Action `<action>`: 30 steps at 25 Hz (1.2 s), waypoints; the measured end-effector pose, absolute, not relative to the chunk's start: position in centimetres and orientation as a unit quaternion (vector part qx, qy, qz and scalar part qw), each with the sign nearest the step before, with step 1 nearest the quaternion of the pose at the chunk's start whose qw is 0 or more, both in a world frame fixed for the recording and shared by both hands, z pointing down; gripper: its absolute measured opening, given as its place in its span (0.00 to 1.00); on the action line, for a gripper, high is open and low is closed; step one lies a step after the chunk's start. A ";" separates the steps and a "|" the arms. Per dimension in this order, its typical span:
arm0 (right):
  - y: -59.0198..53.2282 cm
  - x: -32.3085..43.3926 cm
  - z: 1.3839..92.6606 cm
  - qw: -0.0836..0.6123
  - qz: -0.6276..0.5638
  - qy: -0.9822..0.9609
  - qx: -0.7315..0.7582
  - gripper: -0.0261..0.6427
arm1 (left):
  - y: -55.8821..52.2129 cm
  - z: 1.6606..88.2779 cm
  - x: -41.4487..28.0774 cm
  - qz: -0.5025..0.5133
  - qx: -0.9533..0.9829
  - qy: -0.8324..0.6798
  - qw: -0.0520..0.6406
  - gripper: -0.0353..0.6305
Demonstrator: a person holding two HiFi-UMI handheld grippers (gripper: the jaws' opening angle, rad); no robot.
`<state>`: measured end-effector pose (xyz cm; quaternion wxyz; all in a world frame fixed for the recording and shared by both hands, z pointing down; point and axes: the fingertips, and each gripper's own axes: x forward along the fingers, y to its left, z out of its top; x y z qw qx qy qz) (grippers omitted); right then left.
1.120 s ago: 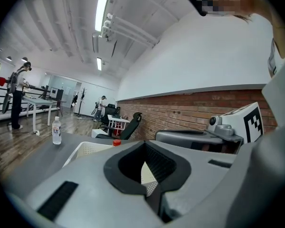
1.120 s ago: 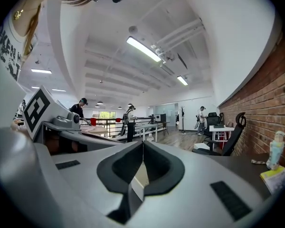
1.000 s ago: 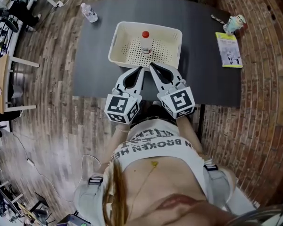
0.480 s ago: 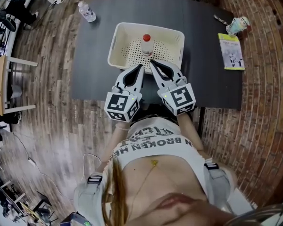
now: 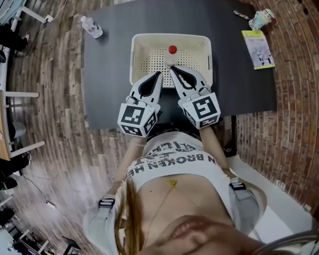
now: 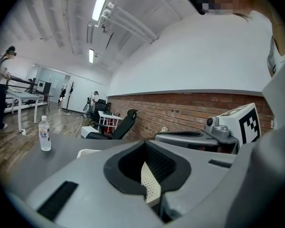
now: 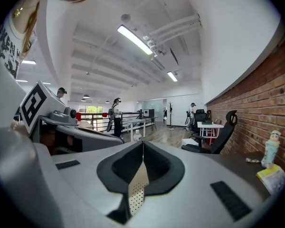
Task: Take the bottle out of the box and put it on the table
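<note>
R hand-held gripper (image 7: 142, 149), jaws pressed together, above perforated white box (image 7: 135, 193).

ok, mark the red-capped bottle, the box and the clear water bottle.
red-capped bottle (image 5: 173, 50), head view, on its red cap.
box (image 5: 170, 36), head view, on its far rim.
clear water bottle (image 5: 90, 27), head view, on its body.

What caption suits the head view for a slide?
Left gripper and right gripper poised at a white basket with a red-capped bottle standing inside.
</note>
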<state>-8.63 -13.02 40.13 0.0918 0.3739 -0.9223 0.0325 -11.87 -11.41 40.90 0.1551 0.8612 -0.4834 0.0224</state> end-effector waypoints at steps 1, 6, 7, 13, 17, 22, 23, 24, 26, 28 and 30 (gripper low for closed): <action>-13.2 -9.1 40.2 0.093 0.033 -0.920 0.380 0.05 | -11.6 40.9 -12.4 0.023 0.864 -0.478 0.155 0.06; -13.8 -10.7 41.0 0.103 0.040 -0.905 0.411 0.05 | -12.2 41.7 -14.4 0.030 0.878 -0.449 0.163 0.06; -13.9 -10.9 41.1 0.105 0.039 -0.902 0.417 0.05 | -12.3 41.7 -14.7 0.031 0.882 -0.442 0.163 0.06; -14.1 -11.1 41.5 0.112 0.036 -0.890 0.440 0.05 | -12.6 42.4 -15.7 0.037 0.889 -0.425 0.166 0.06; -14.2 -10.7 41.5 0.117 0.031 -0.893 0.433 0.05 | -13.1 42.2 -15.7 0.030 0.882 -0.440 0.164 0.06; -15.1 -9.9 41.6 0.120 0.029 -0.900 0.417 0.05 | -13.4 42.3 -14.8 0.020 0.873 -0.458 0.168 0.06; -15.2 -9.7 41.6 0.120 0.031 -0.901 0.415 0.05 | -13.5 42.4 -14.6 0.021 0.872 -0.460 0.168 0.06; -15.4 -9.5 41.6 0.121 0.032 -0.902 0.412 0.05 | -13.5 42.4 -14.4 0.021 0.870 -0.462 0.167 0.06; -15.6 -9.2 41.8 0.121 0.034 -0.904 0.408 0.05 | -13.8 42.4 -14.0 0.024 0.869 -0.466 0.166 0.06; -15.9 -8.9 41.8 0.120 0.035 -0.906 0.405 0.05 | -14.1 42.4 -13.6 0.025 0.868 -0.468 0.165 0.06; -16.1 -8.5 41.9 0.118 0.036 -0.908 0.401 0.05 | -14.3 42.4 -13.1 0.027 0.867 -0.470 0.164 0.06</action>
